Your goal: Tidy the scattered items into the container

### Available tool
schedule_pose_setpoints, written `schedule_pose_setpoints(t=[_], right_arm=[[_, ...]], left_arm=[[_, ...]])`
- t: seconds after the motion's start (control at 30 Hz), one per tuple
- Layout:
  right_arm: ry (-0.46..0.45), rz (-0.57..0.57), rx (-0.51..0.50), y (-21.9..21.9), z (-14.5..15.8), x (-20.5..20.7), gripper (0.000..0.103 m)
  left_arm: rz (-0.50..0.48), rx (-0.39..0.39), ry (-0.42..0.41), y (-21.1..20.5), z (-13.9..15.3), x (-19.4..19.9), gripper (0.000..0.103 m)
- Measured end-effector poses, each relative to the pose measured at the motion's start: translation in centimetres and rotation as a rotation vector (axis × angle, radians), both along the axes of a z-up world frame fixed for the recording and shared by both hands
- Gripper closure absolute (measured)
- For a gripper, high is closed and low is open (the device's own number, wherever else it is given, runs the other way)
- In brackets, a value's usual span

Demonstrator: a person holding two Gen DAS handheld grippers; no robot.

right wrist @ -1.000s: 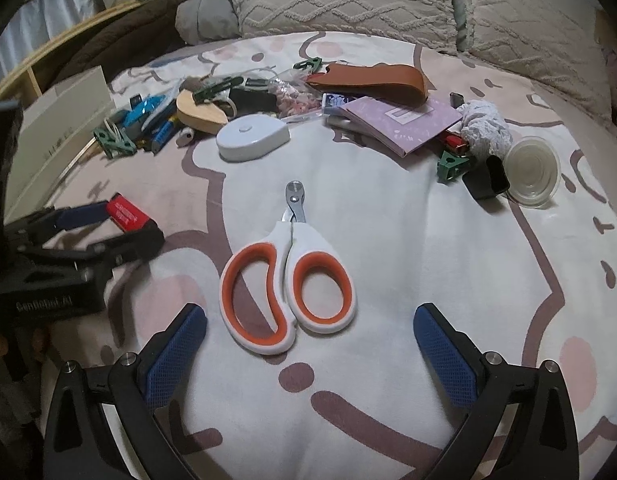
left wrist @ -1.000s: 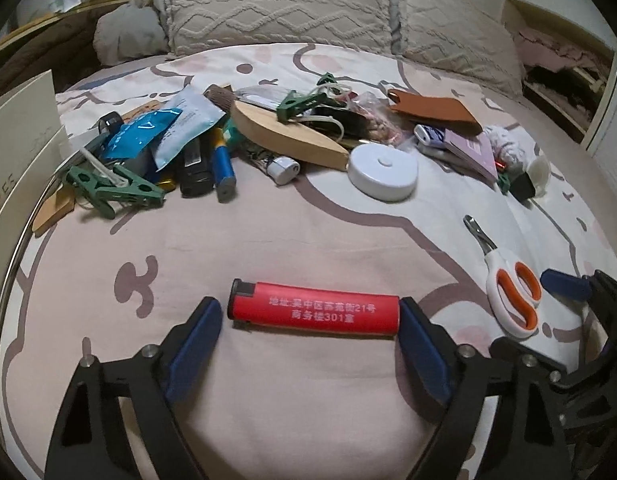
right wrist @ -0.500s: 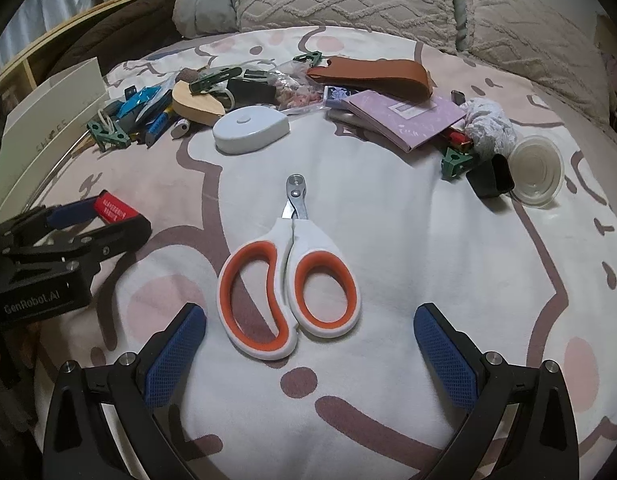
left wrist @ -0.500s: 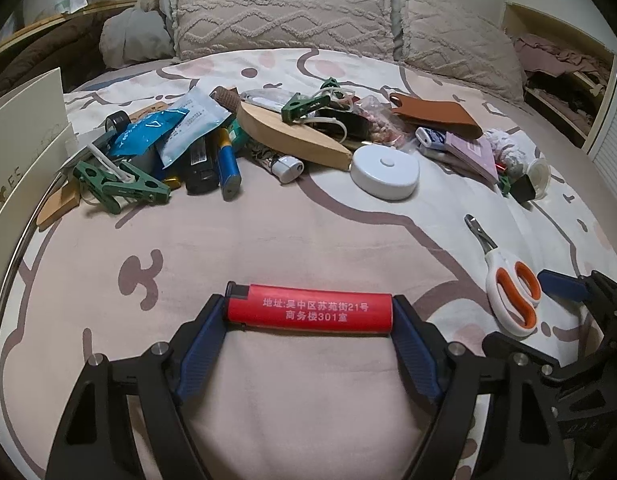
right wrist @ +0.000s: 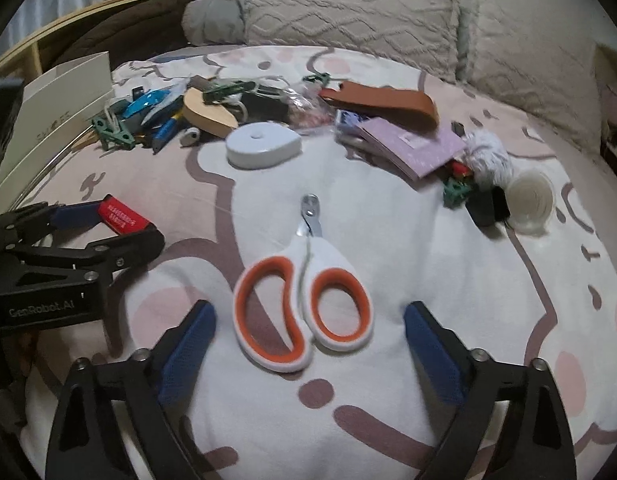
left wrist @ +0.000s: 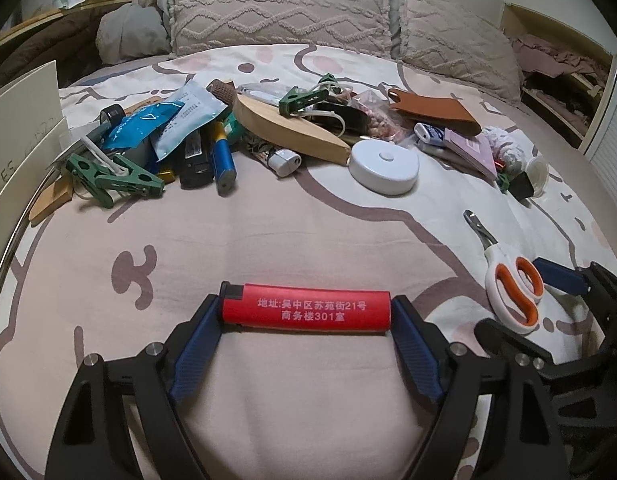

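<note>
A red lighter (left wrist: 308,304) with white print lies crosswise on the patterned bedsheet. My left gripper (left wrist: 306,320) is shut on it, one blue pad against each end; it also shows in the right wrist view as the left gripper (right wrist: 120,224) around the lighter (right wrist: 122,214). White scissors with orange handle loops (right wrist: 308,256) lie between the fingers of my right gripper (right wrist: 308,316). Its jaws are closing, with gaps left on both sides of the handles. A cream box (right wrist: 64,96) stands at the far left.
A heap of small items lies behind: green clips (left wrist: 116,176), a blue tube (left wrist: 222,152), a wooden piece (left wrist: 292,132), a white round case (left wrist: 384,166), a brown leather sleeve (left wrist: 432,110), a purple booklet (right wrist: 412,144), a clear cup (right wrist: 530,200). Pillows (left wrist: 280,8) line the back.
The left gripper's pads closed in from a gap onto the lighter's two ends. The right gripper's fingers came inward around the scissors, which have not moved.
</note>
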State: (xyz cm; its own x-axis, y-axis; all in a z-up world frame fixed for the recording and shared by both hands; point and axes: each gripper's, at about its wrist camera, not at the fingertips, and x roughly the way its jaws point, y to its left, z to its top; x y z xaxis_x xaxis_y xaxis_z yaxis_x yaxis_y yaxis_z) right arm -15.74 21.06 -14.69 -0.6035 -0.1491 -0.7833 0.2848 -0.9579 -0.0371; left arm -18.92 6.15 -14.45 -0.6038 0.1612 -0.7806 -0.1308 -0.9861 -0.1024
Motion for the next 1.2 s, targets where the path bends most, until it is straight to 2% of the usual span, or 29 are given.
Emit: schedule_pose_setpoints(t=[0.07, 0.23, 0.63, 1.2], right_arm=[[-0.002, 0.001, -0.014, 0.1, 0.0, -0.2, 0.015], [0.012, 0.003, -0.046, 0.3, 0.2, -0.3, 0.038], [0.087, 0.008, -0.082, 0.7, 1.3, 0.7, 0.038], [0.212, 0.007, -0.242, 2.4, 5.0, 2.5, 0.038]], left_arm=[[0.0, -0.001, 0.002, 0.0, 0.0, 0.0, 0.021], [0.0, 0.003, 0.005, 0.0, 0.1, 0.1, 0.021], [0.008, 0.025, 0.026, -0.2, 0.5, 0.4, 0.023], [0.033, 0.112, 0.052, -1.5, 1.3, 1.0, 0.023]])
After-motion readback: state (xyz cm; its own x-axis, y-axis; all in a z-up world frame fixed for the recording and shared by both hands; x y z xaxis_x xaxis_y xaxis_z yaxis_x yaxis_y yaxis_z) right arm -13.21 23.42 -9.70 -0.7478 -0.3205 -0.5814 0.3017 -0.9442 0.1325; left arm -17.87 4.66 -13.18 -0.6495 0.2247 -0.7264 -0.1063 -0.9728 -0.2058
